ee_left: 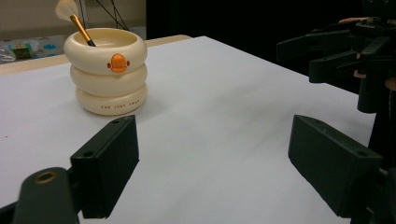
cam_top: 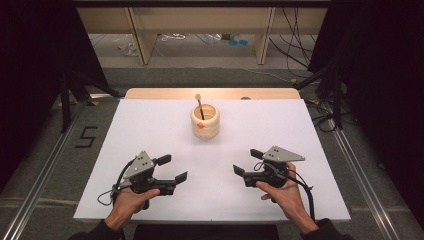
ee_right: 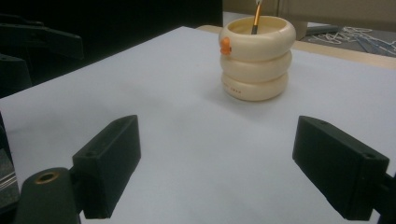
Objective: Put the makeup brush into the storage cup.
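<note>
1. I see a cream pot (cam_top: 205, 121) standing upright on the white surface (cam_top: 150, 125), toward its far edge and about midway across.

2. The pot is built as three stacked rings, with a small orange knob on its top ring and small lettering on the bottom one, too small to read.

3. A brush (cam_top: 199, 105) with an orange handle stands in the pot, leaning against the rim, its pale bristles up above the rim.

4. My left gripper (cam_top: 171, 169) hangs near the front edge, well short of the pot and to its left; its jaws are spread wide with nothing between them.

5. My right gripper (cam_top: 247, 161) hangs near the front edge too, well short of the pot and to its right, jaws likewise spread and empty.

6. In the left gripper view the pot (ee_left: 106, 72) sits beyond the left jaw, apart from it, and the right gripper (ee_left: 327, 56) shows off to the pot's right.

7. In the right gripper view the pot (ee_right: 257, 58) stands past the gap between the jaws, well apart from both.
</note>
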The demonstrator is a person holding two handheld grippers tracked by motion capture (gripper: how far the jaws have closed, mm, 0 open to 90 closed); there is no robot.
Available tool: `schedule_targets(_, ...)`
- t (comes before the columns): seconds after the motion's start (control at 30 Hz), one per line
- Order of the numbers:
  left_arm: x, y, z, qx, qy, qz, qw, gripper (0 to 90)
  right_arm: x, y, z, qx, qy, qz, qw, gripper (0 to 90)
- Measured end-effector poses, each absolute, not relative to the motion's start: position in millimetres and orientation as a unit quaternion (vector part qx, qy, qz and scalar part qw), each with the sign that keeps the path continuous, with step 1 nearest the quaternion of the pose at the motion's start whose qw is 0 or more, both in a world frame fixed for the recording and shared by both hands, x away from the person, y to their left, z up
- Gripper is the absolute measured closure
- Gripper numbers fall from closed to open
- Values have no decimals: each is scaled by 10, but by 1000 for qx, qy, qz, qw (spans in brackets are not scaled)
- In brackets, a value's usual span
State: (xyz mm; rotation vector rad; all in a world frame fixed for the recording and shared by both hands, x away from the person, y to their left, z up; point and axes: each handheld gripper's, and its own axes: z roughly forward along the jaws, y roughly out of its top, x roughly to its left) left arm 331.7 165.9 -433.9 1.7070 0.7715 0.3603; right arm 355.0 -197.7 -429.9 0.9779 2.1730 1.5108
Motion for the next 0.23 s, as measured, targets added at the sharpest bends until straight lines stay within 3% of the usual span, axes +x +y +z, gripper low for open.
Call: schedule_targets(0.23,3317,1656,-4340,729,331,154,579,159,3557,-1974,-4316,343,761,526,162,160)
